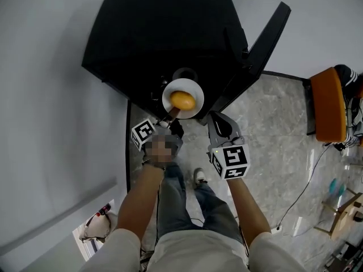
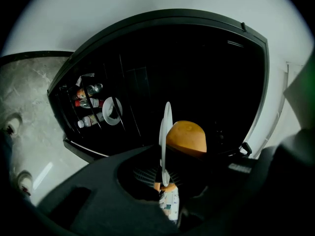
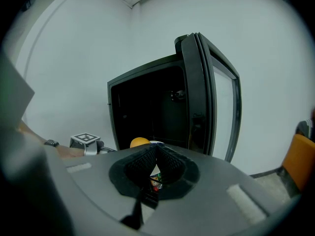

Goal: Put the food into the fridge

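**One plate of food at the open fridge**

From where I stood I counted one black fridge [image 1: 159, 33] with its single door [image 1: 266, 35] swung wide. There was one white plate [image 1: 195, 89] and one round orange piece of food [image 1: 182, 100] on it. Inside, three bottles [image 2: 87, 103] lay beside one white dish [image 2: 112, 111].

The left gripper [image 1: 170, 113] was barely parted, its jaws pinching the plate's rim and holding it at the fridge's dark mouth. The right gripper [image 1: 214, 117] hung just beside it, jaws pressed together on nothing.
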